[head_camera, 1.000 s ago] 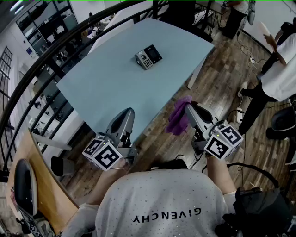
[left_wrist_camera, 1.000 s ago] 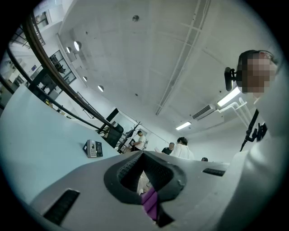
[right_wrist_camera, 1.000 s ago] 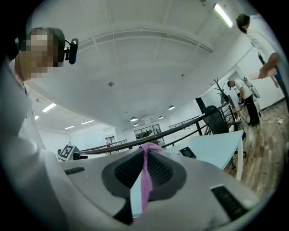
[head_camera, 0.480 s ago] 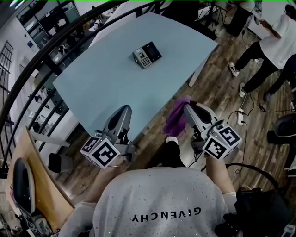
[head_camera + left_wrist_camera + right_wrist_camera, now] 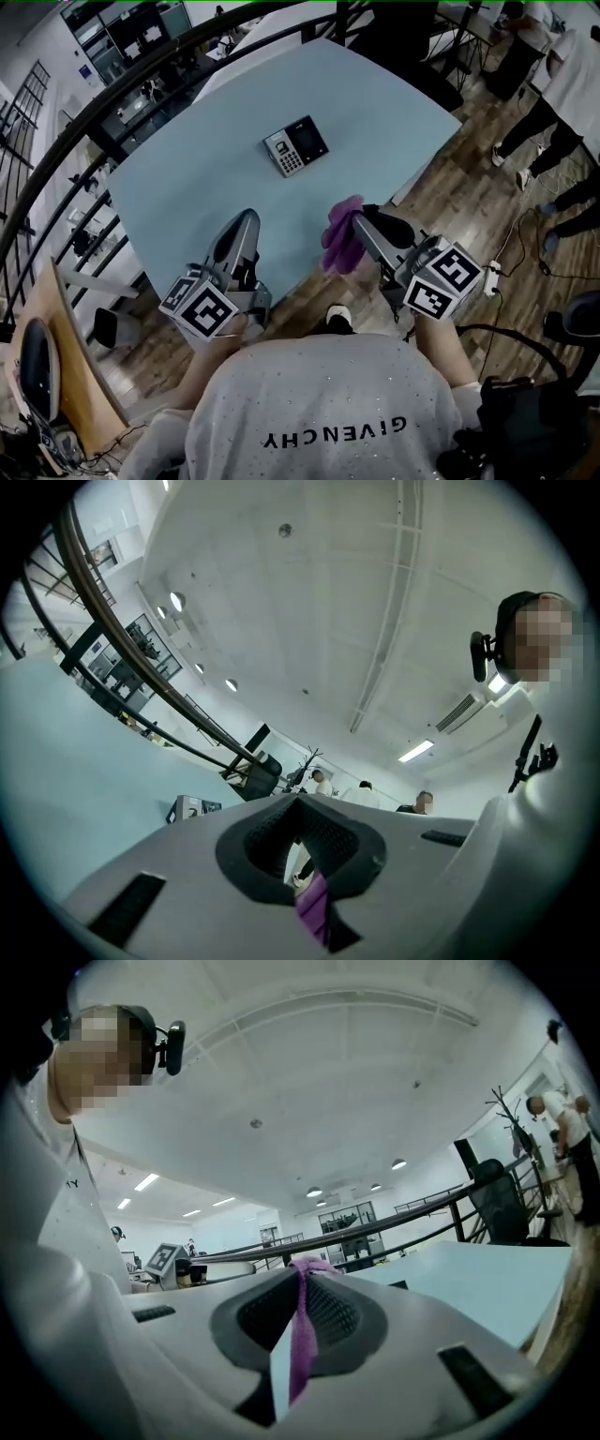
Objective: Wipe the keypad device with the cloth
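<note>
- The right gripper (image 5: 302, 1269) has its jaws clamped on the purple cloth (image 5: 300, 1335). A thin strip runs down the seam between the pads. In the head view the rest hangs off the tip in a loose bunch.
- The left gripper (image 5: 300, 801) has its jaws closed tip to tip with nothing in them. The bit of purple showing through the slit looks like that same cloth seen beyond it, not something it's got hold of.
- Both grippers are up in the air by the near edge of the table (image 5: 216, 178), side by side, and neither is touching it.
- The keypad (image 5: 295, 146) lies flat out towards the middle of the table, well apart from both grippers, with nothing else around it.
- By the look of it the wiping hasn't begun, and the step in hand is getting the cloth over to the keypad.
- To do it well, he'd want to come down so the hanging bunch lands on the keypad's face, not the hard jaw tips. Only a thin bit is pinched, so the grip needs to be tight and the strokes light.
- The keypad looks small and loose, so it'd probably skate on that smooth top. Resting the left gripper against its side should pin it.
</note>
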`<control>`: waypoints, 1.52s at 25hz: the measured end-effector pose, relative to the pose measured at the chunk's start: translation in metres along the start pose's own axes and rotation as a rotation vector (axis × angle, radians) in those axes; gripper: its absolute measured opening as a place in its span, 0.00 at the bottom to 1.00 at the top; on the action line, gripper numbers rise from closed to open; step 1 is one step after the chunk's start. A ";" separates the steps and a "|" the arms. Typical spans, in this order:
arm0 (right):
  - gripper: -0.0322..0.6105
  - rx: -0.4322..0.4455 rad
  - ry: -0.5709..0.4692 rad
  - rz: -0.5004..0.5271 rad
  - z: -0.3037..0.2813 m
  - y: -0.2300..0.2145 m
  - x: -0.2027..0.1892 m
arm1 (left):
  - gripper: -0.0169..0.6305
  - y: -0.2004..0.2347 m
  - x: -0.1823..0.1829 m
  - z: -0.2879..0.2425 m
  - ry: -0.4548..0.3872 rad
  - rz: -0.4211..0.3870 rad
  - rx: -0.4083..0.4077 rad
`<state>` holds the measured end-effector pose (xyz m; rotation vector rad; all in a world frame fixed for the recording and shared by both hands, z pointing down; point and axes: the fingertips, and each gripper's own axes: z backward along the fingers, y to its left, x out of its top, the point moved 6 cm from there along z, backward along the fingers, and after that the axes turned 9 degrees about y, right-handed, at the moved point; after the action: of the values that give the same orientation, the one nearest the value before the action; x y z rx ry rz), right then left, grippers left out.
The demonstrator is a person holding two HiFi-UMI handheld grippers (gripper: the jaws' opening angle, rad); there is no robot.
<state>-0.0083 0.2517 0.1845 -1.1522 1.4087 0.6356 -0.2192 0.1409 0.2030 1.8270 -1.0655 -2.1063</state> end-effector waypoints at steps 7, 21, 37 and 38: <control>0.09 0.079 -0.046 -0.043 -0.018 -0.084 0.027 | 0.03 0.000 0.002 -0.058 -0.065 -0.050 0.036; 0.09 0.119 -0.158 -0.074 -0.048 -0.158 0.048 | 0.03 0.014 -0.011 -0.086 -0.022 -0.122 0.204; 0.09 0.195 -0.095 -0.085 -0.142 -0.173 0.045 | 0.03 0.094 0.009 -0.141 -0.031 -0.101 0.180; 0.09 0.193 -0.081 -0.087 -0.151 -0.176 0.043 | 0.03 0.102 0.011 -0.144 -0.022 -0.114 0.192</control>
<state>0.0920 0.0408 0.2150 -1.0177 1.3135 0.4695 -0.1229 0.0019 0.2546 1.9996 -1.2356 -2.1579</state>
